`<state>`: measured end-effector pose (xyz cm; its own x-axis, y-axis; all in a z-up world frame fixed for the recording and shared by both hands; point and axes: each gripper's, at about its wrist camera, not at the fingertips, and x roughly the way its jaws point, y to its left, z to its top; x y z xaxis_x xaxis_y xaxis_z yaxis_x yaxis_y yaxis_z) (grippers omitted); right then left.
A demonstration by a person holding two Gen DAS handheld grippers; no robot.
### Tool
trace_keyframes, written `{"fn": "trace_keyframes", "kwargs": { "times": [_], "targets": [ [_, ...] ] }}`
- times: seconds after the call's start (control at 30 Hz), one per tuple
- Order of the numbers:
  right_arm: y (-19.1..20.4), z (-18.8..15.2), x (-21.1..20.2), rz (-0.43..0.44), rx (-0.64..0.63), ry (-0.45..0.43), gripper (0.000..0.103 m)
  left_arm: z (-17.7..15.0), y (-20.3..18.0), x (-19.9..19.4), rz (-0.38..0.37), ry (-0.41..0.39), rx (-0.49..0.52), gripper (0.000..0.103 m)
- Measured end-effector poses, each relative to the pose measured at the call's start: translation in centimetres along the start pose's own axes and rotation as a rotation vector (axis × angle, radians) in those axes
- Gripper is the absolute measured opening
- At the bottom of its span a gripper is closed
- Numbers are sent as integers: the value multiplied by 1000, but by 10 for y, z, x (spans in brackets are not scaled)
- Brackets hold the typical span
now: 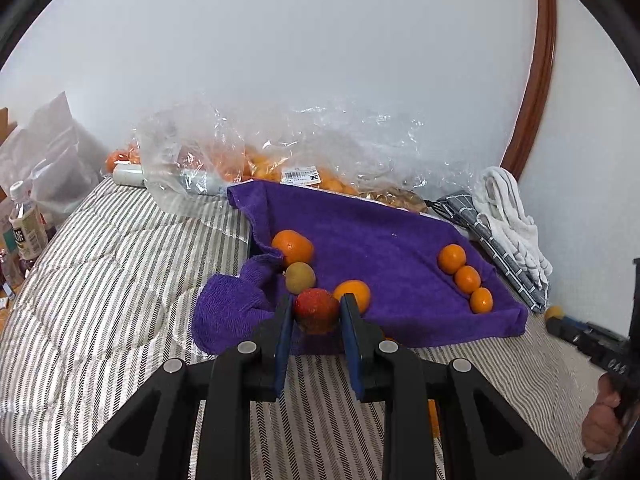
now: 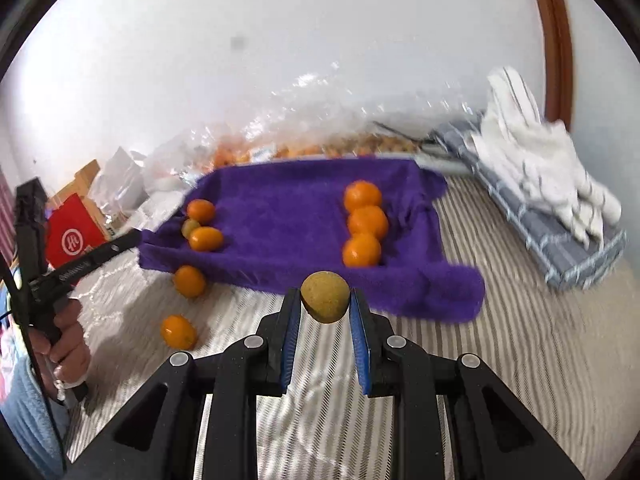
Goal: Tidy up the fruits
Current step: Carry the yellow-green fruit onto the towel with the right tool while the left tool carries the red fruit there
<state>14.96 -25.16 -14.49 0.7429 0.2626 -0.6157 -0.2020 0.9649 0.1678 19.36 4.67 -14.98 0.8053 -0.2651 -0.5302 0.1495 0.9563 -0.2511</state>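
A purple towel lay spread over a tray-like base on a striped bed cover, its edges raised so that it served as a shallow container. In the right wrist view, three oranges stood in a touching column at the right of centre, while two more oranges and a greenish fruit clustered at the towel's left edge. Two loose oranges lay on the bed cover at lower left, outside the towel.

The left hand-held gripper was closed narrowly on a red fruit, glossy and mottled with yellow, held at the towel's near edge in the lower centre of the left wrist view. The right hand-held gripper held a kiwi, dull olive-brown and oval, above the bed cover just in front of the towel.

A crumpled clear plastic bag containing further oranges lay behind the towel against the white wall. Folded white and grey checked cloths occupied the right of the frame. A drink bottle stood at the far left of the left wrist view, and a red box at the left of the right wrist view.
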Motion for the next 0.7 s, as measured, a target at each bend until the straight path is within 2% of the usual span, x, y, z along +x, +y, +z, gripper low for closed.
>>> {"fn": "trace_keyframes", "kwargs": {
  "times": [0.2, 0.3, 0.5, 0.7],
  "targets": [
    [8, 27, -20, 59, -2, -75, 25, 1, 8, 3, -14, 16, -38, 23],
    [14, 36, -20, 59, -10, -98, 25, 2, 9, 1, -21, 6, -44, 23],
    [18, 38, 4, 28, -26, -46, 25, 3, 8, -3, 17, -15, -24, 23],
    [20, 55, 20, 0, -43, -42, 25, 15, 19, -17, 70, -58, -49, 23]
  ]
}}
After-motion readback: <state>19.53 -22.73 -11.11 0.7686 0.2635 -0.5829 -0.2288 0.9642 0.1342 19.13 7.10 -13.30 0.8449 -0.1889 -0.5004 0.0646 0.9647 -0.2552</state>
